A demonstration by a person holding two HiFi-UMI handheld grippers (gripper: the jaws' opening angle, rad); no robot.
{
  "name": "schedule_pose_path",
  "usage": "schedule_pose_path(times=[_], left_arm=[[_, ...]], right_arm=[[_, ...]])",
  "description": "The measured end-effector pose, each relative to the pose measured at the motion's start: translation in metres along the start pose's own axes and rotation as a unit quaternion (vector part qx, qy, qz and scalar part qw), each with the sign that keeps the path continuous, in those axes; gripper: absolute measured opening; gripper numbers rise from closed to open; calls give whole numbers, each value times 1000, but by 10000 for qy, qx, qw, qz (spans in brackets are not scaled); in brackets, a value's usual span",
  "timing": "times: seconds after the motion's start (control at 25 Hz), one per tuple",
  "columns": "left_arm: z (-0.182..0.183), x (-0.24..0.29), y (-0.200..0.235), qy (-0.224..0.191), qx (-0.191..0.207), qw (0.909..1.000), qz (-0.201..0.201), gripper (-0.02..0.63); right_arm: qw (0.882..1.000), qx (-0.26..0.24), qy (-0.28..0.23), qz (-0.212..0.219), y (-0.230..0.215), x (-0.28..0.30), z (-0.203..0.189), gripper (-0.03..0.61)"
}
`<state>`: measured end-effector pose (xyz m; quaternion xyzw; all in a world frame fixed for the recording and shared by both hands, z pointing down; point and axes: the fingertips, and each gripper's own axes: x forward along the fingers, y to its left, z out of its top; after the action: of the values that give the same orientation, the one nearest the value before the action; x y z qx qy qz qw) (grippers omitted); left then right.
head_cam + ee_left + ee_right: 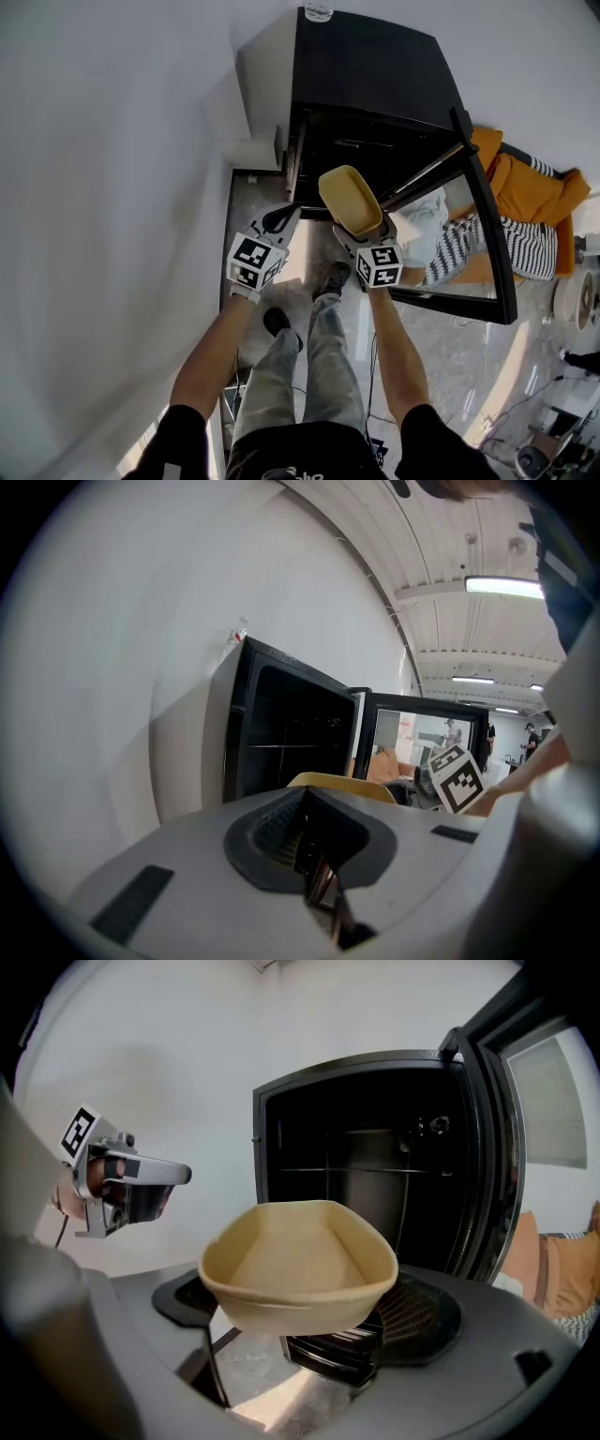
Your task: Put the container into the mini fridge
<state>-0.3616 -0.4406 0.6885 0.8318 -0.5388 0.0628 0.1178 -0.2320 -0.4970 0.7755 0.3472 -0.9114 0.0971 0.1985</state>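
The black mini fridge [366, 66] stands against the white wall with its glass door [487, 234] swung open to the right. Its dark inside [356, 1147] shows a wire shelf. My right gripper [361, 227] is shut on a tan oval container [350, 199], which it holds in front of the opening. The empty container [298, 1265] spans the jaws just short of the fridge's mouth. My left gripper [279, 218] hangs to the container's left, shut and holding nothing. In the left gripper view its pads [305, 841] meet, with the container's rim [342, 782] just beyond them.
A water bottle [319, 11] stands on the fridge's top at the back. An orange seat with striped fabric [525, 197] lies beyond the open door on the right. The wall [112, 187] closes off the left side. The person's legs and shoes [309, 309] are below the grippers.
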Motion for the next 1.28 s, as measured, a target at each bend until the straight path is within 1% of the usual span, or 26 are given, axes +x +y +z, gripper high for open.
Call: schedule_pose_path(times=[0.16,0.32,0.48,0.6,0.8,1.08,1.28], left_arm=[[-20,13,14,60,-16,10000,-35,8],[-45,27,27,194,5,9998,-79,8],[-64,39,29,244,34,9996,-167,8],[-72,48,29,225,-11,9995,-223,8],[-86,72,26,148,-71,9993,-341,8],[-103,109,34,146,67,9989,-432,8],[-121,137,31,243,136,9980,-570,8]], right_arm=[[9999,71,-38,-118,-11,29,-11,518],[9997,-8,-50,-226,-22,60,-21,518],[9994,25,-4,-345,-32,80,-30,518],[9993,-80,51,-361,-33,93,-33,518],[9991,-100,13,-415,-48,111,-41,518],[9986,-202,-116,-472,-78,138,-51,518],[9984,-93,19,-562,-101,157,-73,518]])
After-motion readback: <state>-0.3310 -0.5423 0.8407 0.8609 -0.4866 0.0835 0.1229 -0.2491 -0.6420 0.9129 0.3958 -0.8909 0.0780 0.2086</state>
